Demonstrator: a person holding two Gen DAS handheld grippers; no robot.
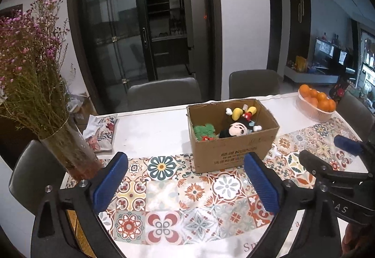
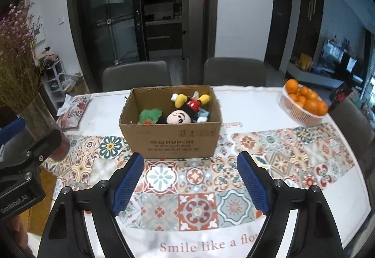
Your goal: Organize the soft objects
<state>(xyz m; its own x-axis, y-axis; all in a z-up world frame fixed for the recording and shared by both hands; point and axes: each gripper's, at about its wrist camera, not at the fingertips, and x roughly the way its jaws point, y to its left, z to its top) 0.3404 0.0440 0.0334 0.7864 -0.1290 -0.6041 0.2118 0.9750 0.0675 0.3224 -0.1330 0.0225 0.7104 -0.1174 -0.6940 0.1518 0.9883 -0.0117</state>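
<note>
An open cardboard box stands on the patterned tablecloth. Inside lie a Mickey Mouse plush and a green plush. My left gripper is open and empty, above the cloth in front of the box's left corner. My right gripper is open and empty, just in front of the box. The right gripper also shows at the right edge of the left wrist view.
A glass vase of dried flowers stands at the left table edge. A folded patterned cloth lies behind it. A basket of oranges sits far right. Grey chairs line the far side.
</note>
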